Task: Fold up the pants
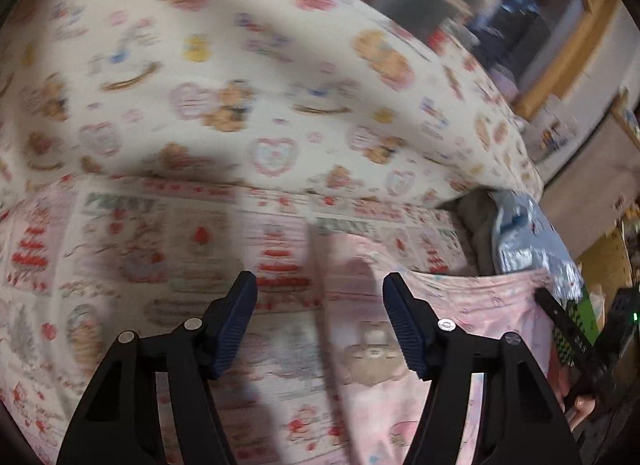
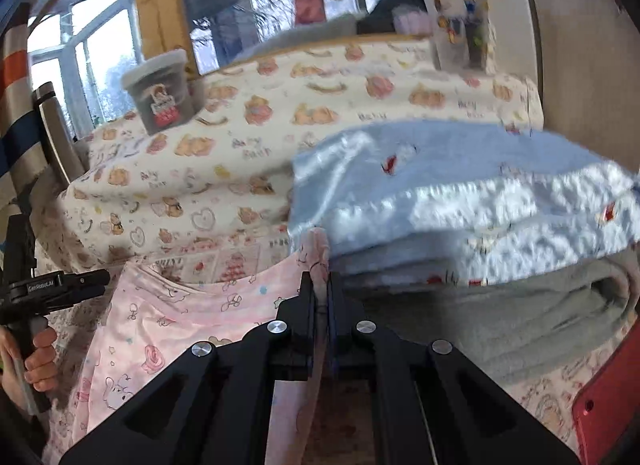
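The pants [image 1: 432, 365] look like thin pink printed cloth: light, limp and probably a little slick, so they should drape and slide rather than keep a shape, and are best taken at a hem or waistband edge where the layers bunch into something the pads can bite. They lie spread on the bed [image 1: 180, 265], on its patterned sheet, in front of a cream quilt [image 1: 240, 65]. In the left wrist view the left tongs [image 1: 320, 301] hover above the sheet just left of the pants' edge, jaws wide apart, holding nothing and seemingly touching nothing. That edge, straight ahead and slightly right of them, seems the natural place for their grip. In the right wrist view the right tongs [image 2: 320, 285] are pressed together on a gathered fold at the pants' far-right edge, a strip of pink cloth running up between the pads. Just beyond them lies a blue blanket [image 2: 460, 193] stacked on a grey one [image 2: 500, 325].
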